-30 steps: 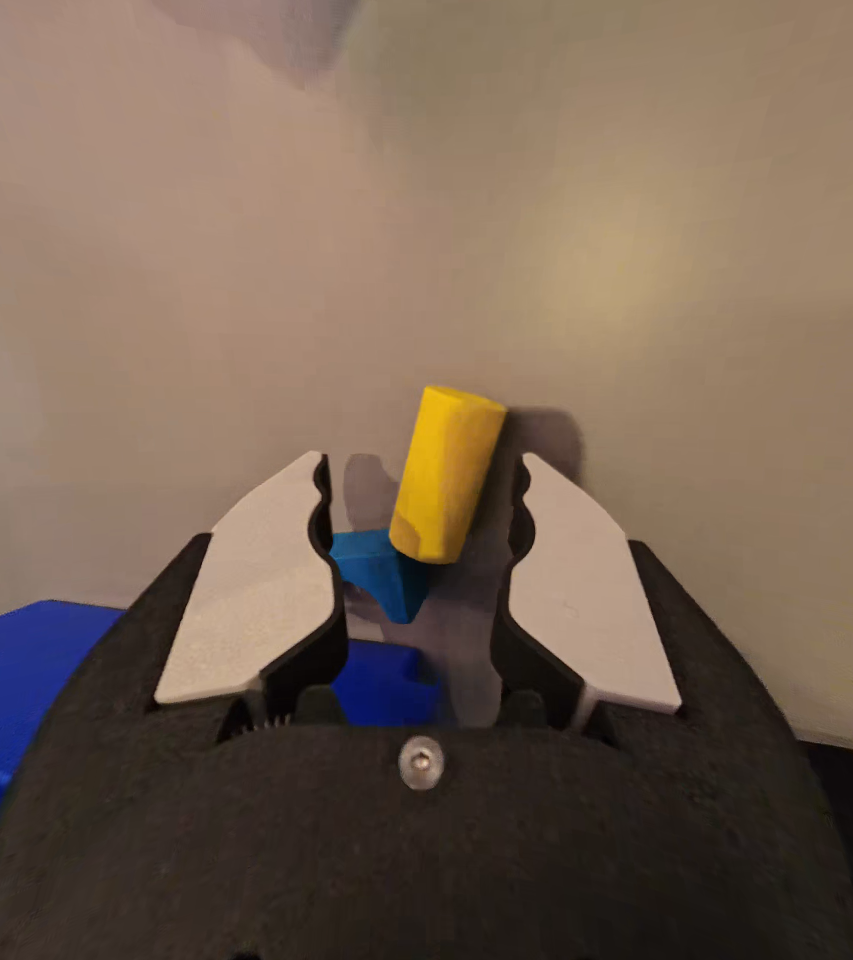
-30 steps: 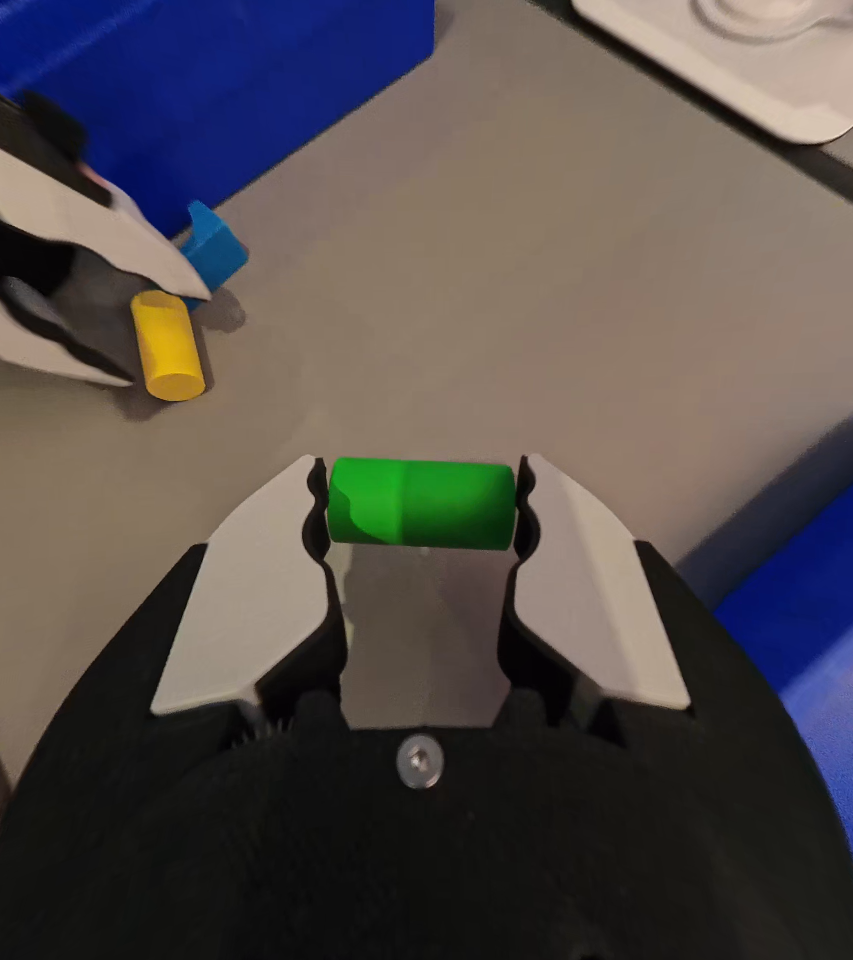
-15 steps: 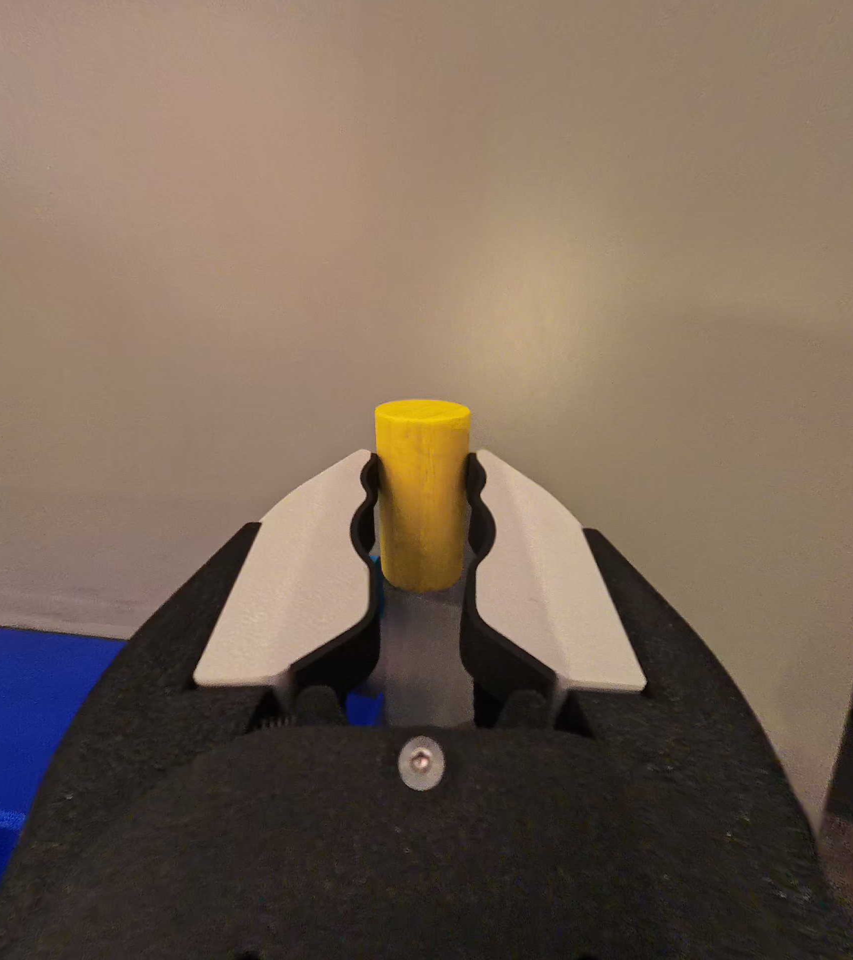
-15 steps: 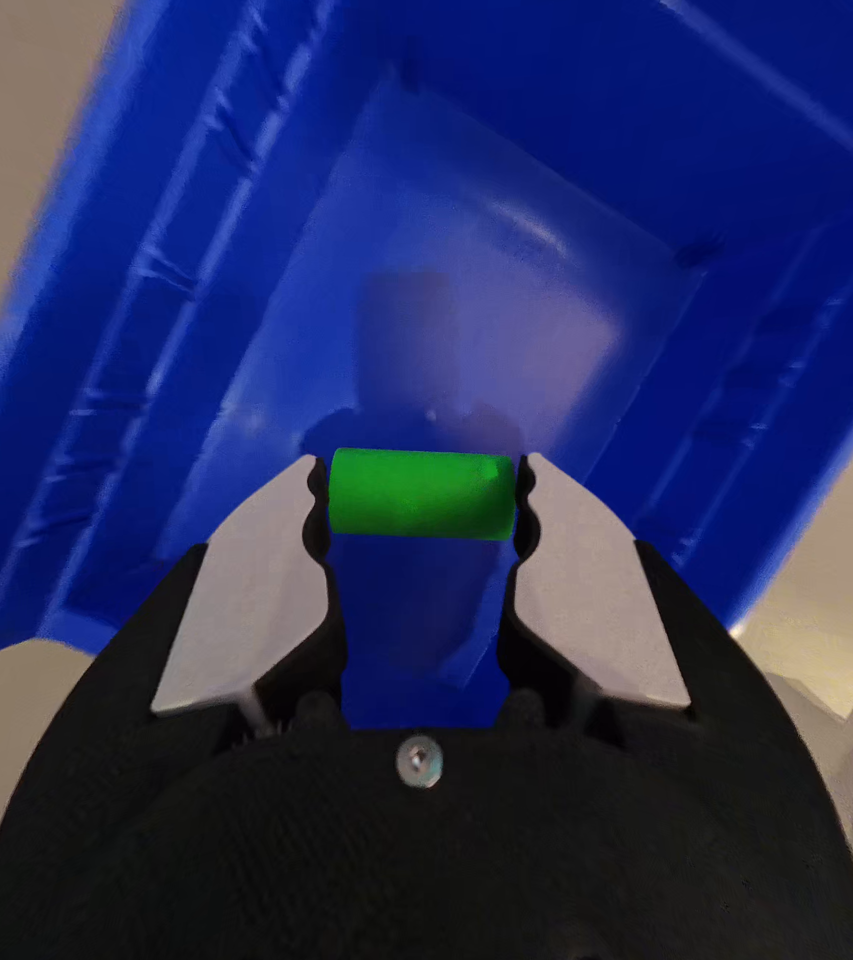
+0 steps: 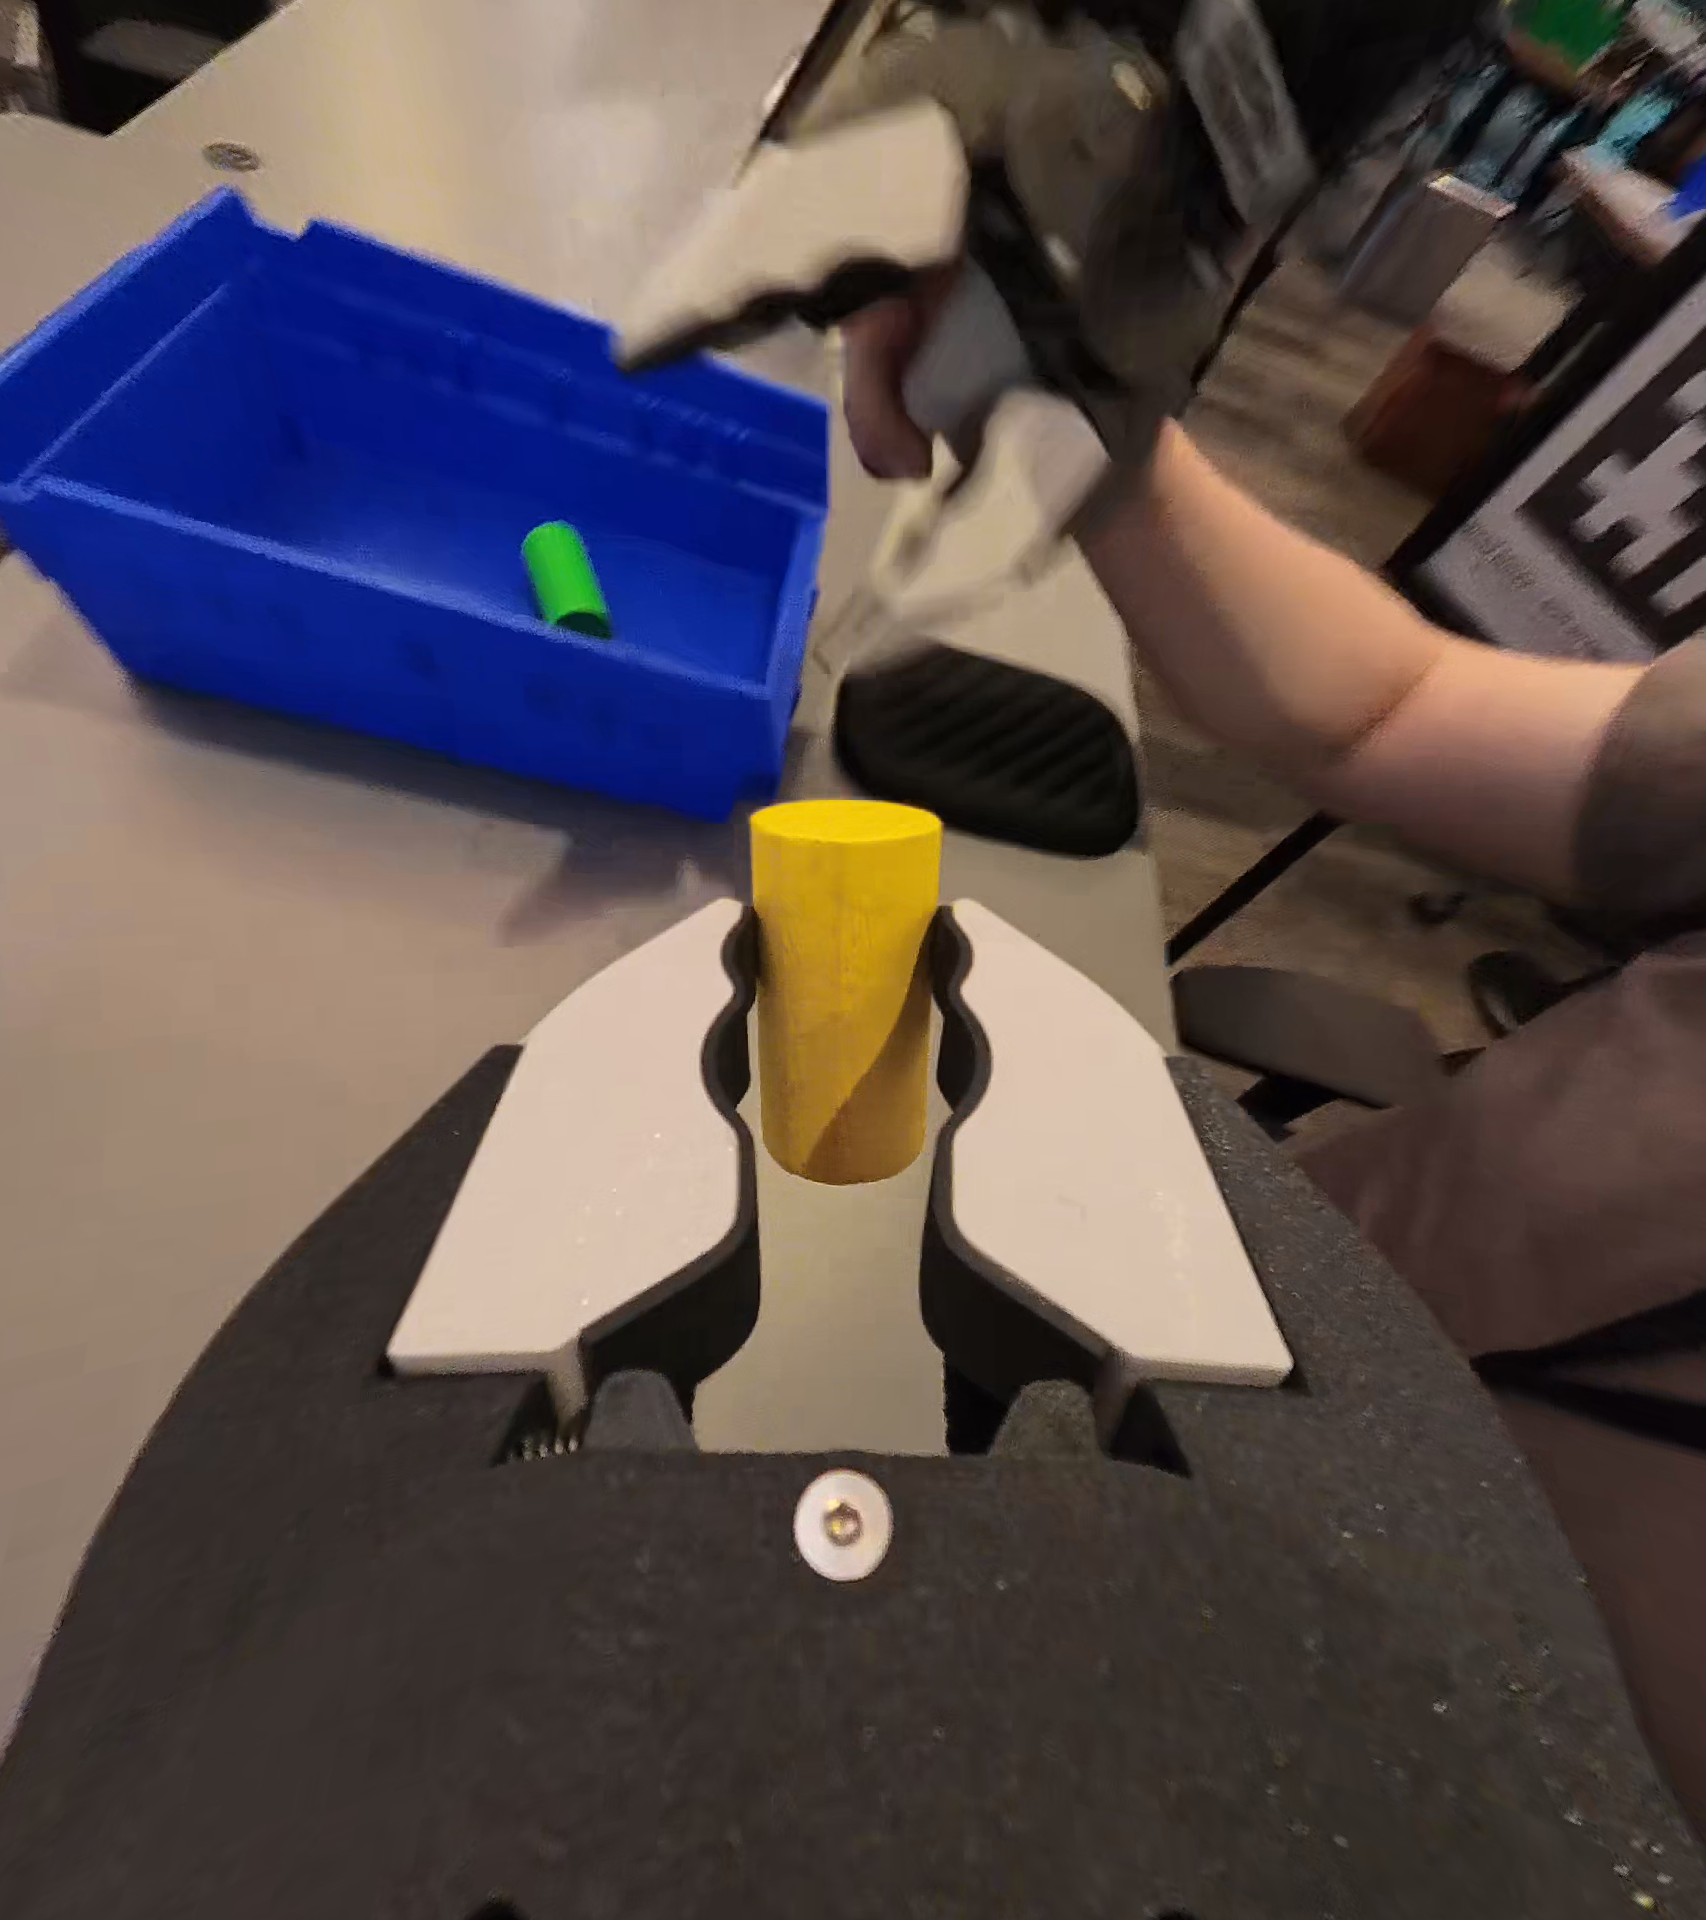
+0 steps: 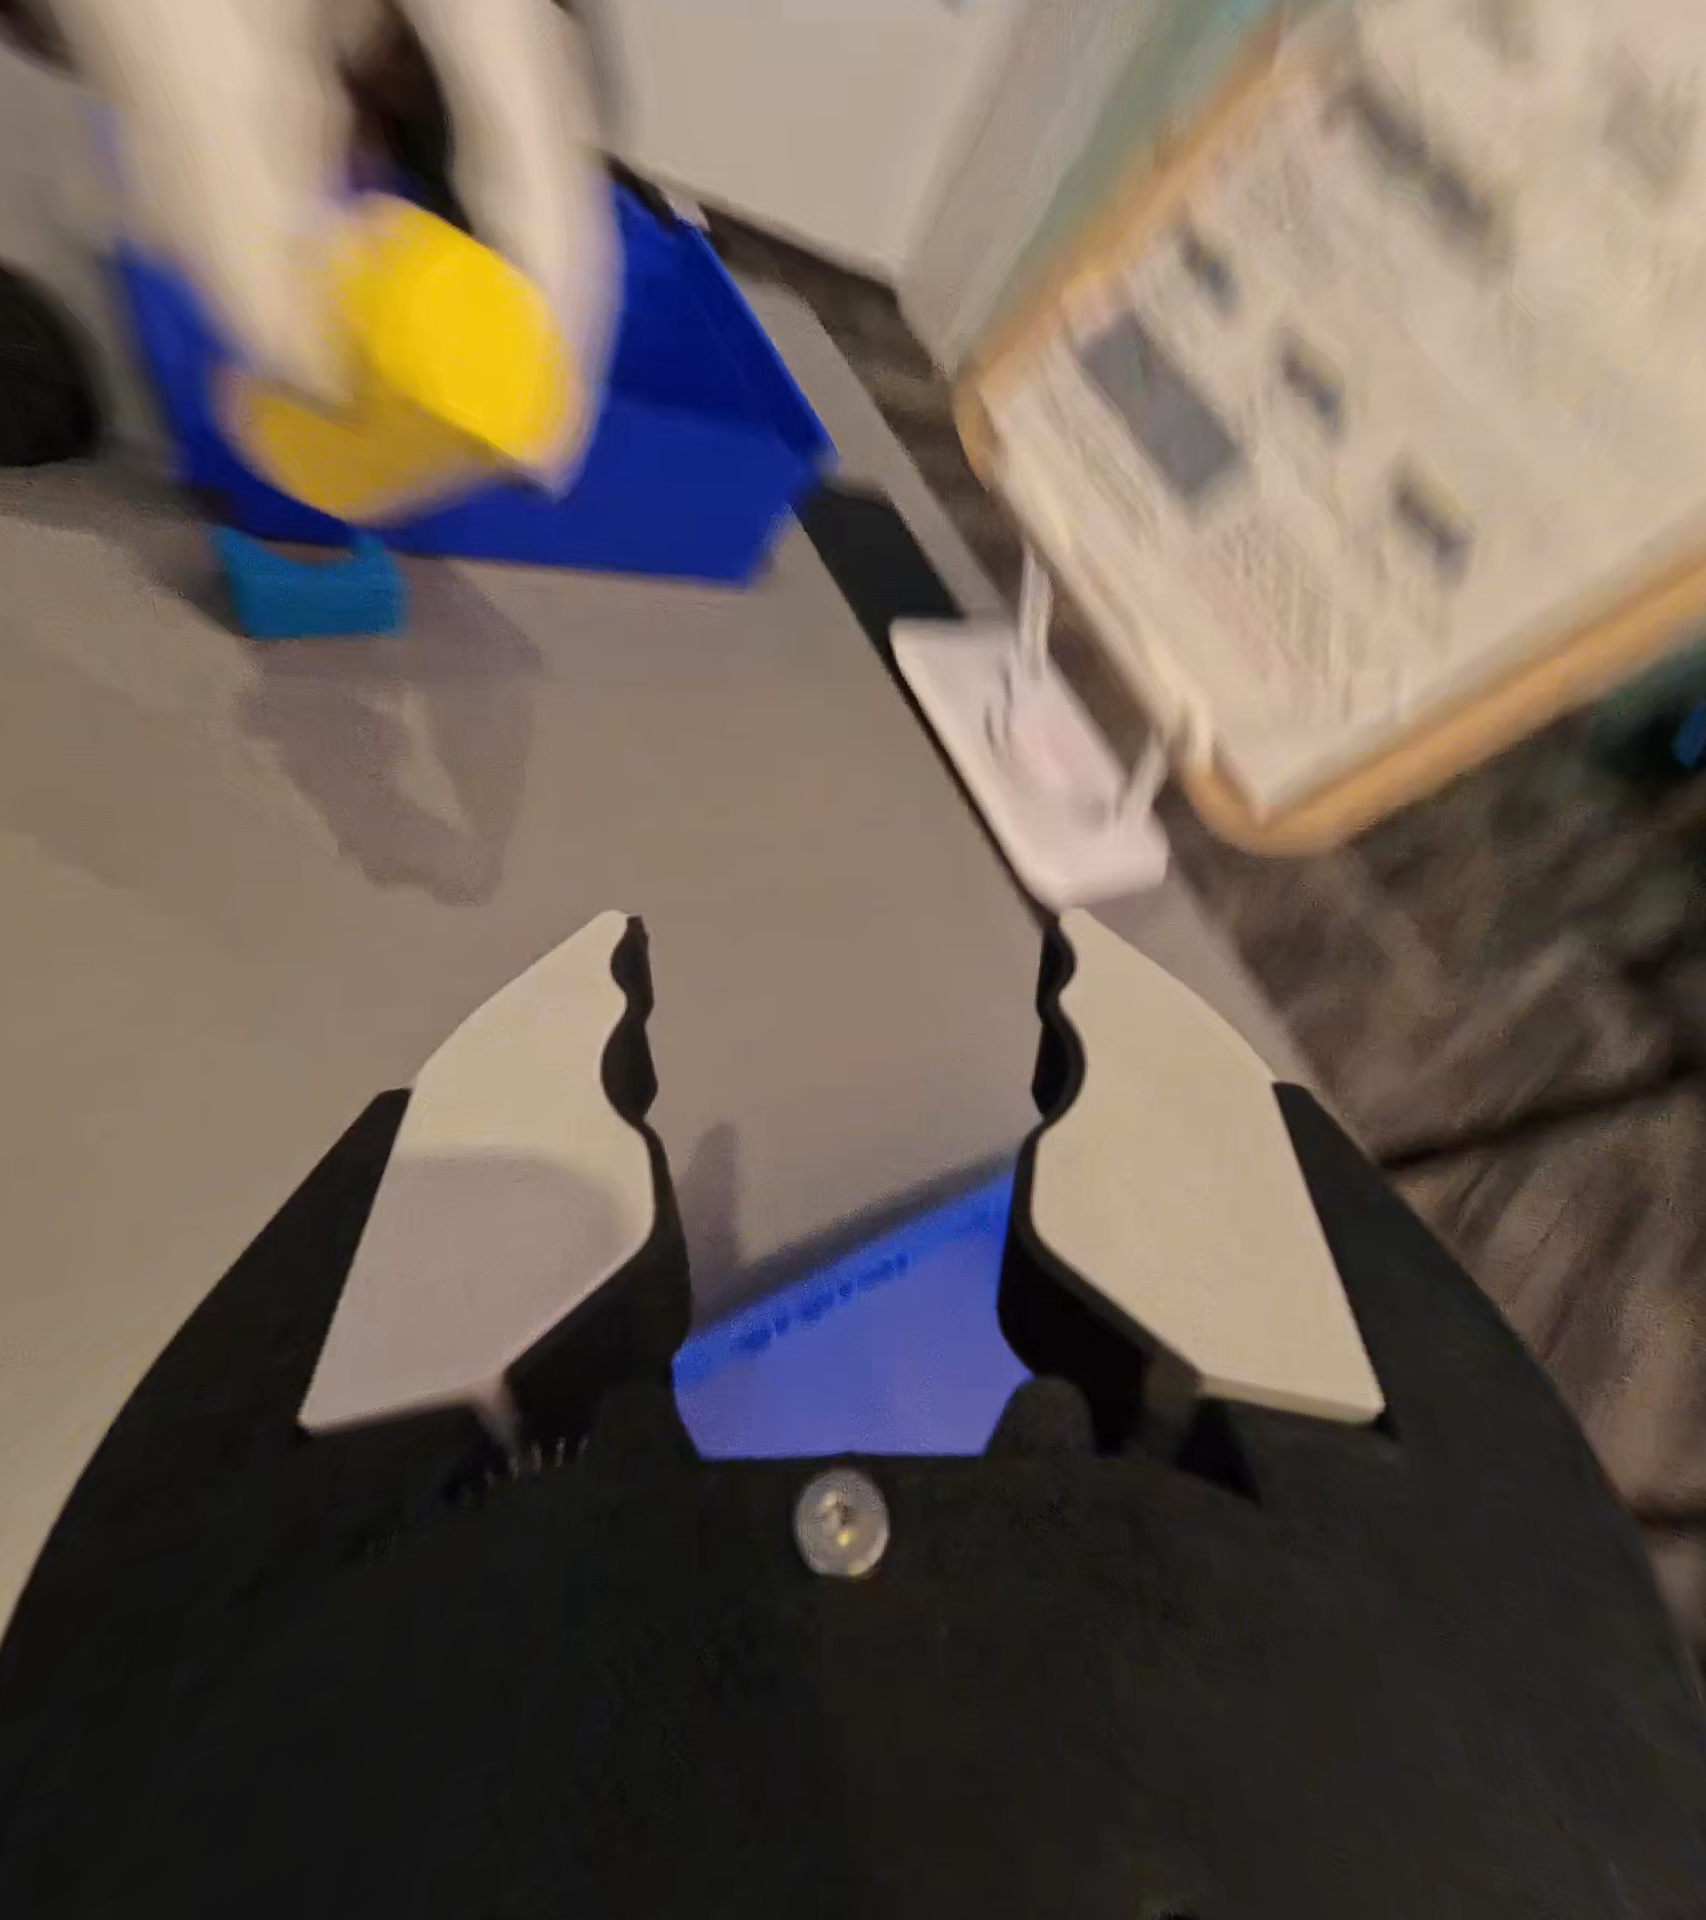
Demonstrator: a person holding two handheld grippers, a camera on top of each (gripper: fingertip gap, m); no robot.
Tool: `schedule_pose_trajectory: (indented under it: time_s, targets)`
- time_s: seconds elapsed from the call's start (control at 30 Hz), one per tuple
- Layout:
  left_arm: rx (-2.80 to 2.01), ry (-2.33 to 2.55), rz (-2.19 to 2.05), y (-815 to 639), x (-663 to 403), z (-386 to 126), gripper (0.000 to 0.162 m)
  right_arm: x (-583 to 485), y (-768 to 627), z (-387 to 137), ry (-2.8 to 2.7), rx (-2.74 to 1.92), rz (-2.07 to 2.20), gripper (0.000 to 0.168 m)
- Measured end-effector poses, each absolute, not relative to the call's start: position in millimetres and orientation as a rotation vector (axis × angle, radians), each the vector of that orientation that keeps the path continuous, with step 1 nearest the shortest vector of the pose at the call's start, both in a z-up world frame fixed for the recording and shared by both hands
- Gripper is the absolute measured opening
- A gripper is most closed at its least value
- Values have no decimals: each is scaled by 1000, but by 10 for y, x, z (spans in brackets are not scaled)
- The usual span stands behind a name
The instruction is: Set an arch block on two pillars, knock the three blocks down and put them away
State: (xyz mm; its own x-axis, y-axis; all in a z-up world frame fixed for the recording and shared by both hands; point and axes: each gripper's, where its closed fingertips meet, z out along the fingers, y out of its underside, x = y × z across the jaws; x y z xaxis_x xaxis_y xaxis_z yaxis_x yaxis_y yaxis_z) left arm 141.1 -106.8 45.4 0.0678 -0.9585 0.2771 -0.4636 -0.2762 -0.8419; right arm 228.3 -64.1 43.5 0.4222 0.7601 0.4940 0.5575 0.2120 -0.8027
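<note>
My left gripper (image 5: 842, 920) is shut on a yellow cylinder block (image 5: 844, 987) and holds it above the grey table, short of a blue bin (image 5: 392, 665). A green cylinder block (image 5: 566, 577) lies on its side inside that bin. My right gripper (image 6: 841, 935) is open and empty; it also shows blurred in the left wrist view (image 5: 807, 249), above the bin's right end. In the right wrist view the yellow block (image 6: 423, 353) shows blurred in the other gripper, and a blue arch block (image 6: 309, 592) lies on the table in front of a second blue bin (image 6: 683, 457).
A person's forearm (image 5: 1348, 665) reaches in from the right. A black ribbed pad (image 5: 984, 748) sits past the table's right edge. A white base (image 6: 1036, 758) holding a framed board (image 6: 1400, 395) stands at the table's far right. A blue bin edge (image 6: 849, 1340) lies under my right gripper.
My right gripper has opened and let the green block drop into the blue bin, then lifted away. My left gripper, shut on the yellow block, has swung towards that bin.
</note>
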Motion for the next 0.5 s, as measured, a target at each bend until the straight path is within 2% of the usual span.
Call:
schedule_pose_trajectory:
  time_s: [0.13,0.27,0.5]
  targets:
    - [-1775,1628,-1327,-1294,1714,464,33,1873,-1221,574,-1508,-1180,12,70]
    - [-1807,1837,-1288,-1449,1827,352,32,1824,-1440,585,-1649,-1076,-78,53]
    - [-1766,2134,-1293,-1788,1870,279,33,1799,-1564,393,-1813,-1082,-65,49]
